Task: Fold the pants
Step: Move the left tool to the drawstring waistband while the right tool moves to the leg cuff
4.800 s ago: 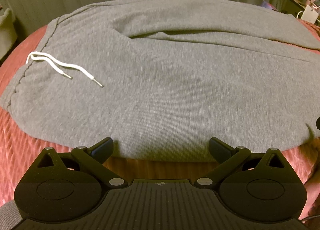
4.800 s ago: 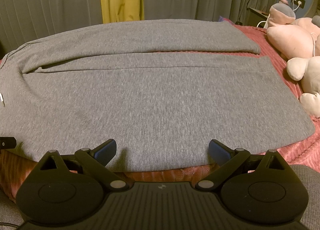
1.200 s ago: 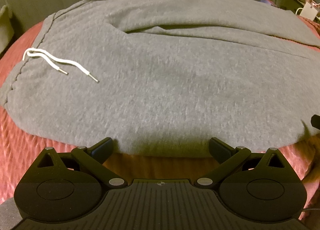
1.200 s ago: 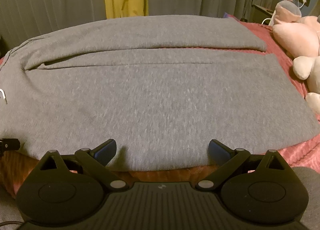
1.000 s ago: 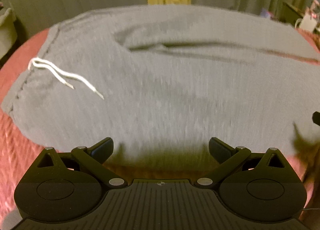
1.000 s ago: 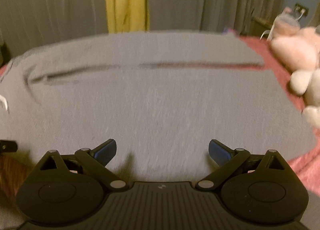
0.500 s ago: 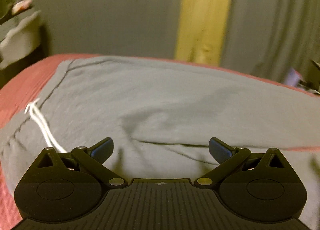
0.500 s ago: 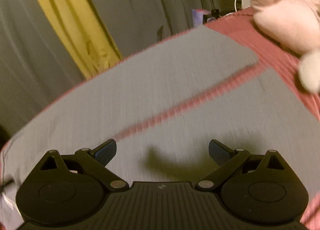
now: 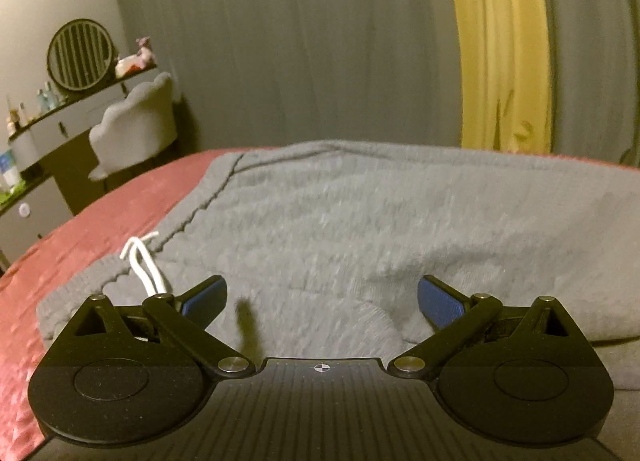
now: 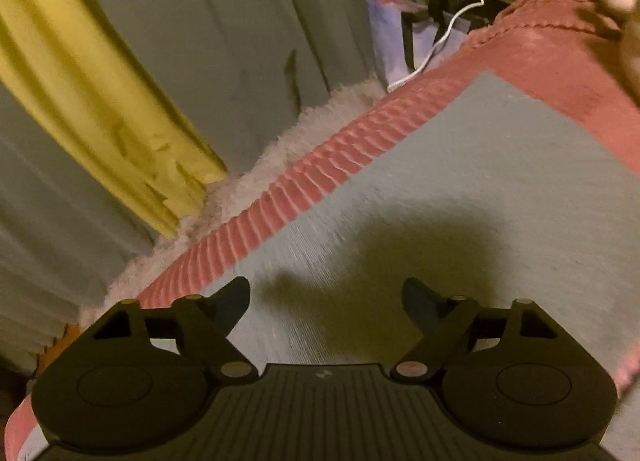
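Grey sweatpants (image 9: pixel 360 221) lie flat on a red bedspread (image 9: pixel 100 229). In the left wrist view my left gripper (image 9: pixel 320 301) is open and empty, low over the waist area, with the white drawstring (image 9: pixel 140 261) just beyond its left finger. In the right wrist view my right gripper (image 10: pixel 326 301) is open and empty over the far pant leg (image 10: pixel 480 189), near that leg's far edge and cuff end. The view is tilted.
Grey curtains with a yellow strip (image 9: pixel 500 61) hang behind the bed. A dresser with a round mirror (image 9: pixel 80 55) and a grey chair (image 9: pixel 132 129) stand at left. A fluffy rug (image 10: pixel 280 149), a cable and a bag lie beyond the bed edge (image 10: pixel 320 165). A plush toy (image 10: pixel 624 1) sits at right.
Both grippers moved forward from the near edge across the pants. The left now hovers by the waistband, the right over the far leg near the bed's far edge. Both stay open.
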`<state>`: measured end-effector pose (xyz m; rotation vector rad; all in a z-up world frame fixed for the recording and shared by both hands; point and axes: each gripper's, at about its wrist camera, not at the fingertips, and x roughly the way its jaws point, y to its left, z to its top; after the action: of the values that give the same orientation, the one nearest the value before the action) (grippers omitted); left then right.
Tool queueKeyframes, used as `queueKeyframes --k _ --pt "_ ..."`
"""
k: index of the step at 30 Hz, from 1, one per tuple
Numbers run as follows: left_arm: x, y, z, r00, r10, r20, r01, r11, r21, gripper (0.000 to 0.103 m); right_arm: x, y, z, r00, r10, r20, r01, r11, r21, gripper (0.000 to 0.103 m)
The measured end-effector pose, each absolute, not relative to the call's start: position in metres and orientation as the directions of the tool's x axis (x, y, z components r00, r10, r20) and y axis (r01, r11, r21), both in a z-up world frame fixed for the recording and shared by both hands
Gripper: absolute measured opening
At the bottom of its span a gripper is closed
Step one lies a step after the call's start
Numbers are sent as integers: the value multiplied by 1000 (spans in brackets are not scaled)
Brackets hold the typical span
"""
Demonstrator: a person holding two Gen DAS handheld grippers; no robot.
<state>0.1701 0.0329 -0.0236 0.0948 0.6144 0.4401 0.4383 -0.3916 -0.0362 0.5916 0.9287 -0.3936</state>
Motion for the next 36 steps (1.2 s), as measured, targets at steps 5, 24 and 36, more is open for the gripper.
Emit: queueKeyframes --k 5,24,36 --pt "169 32 -33 734 427 -528 -372 903 214 103 482 -383 -52 517 -111 -849 604 750 270 74" --pt "171 71 -43 711 254 -656 -378 924 -53 103 346 -371 -9 658 -200 -726 483 852 203 4" --pt "161 81 -31 719 64 -692 -323 913 -251 103 142 -344 -45 637 -256 -727 472 875 105 7"
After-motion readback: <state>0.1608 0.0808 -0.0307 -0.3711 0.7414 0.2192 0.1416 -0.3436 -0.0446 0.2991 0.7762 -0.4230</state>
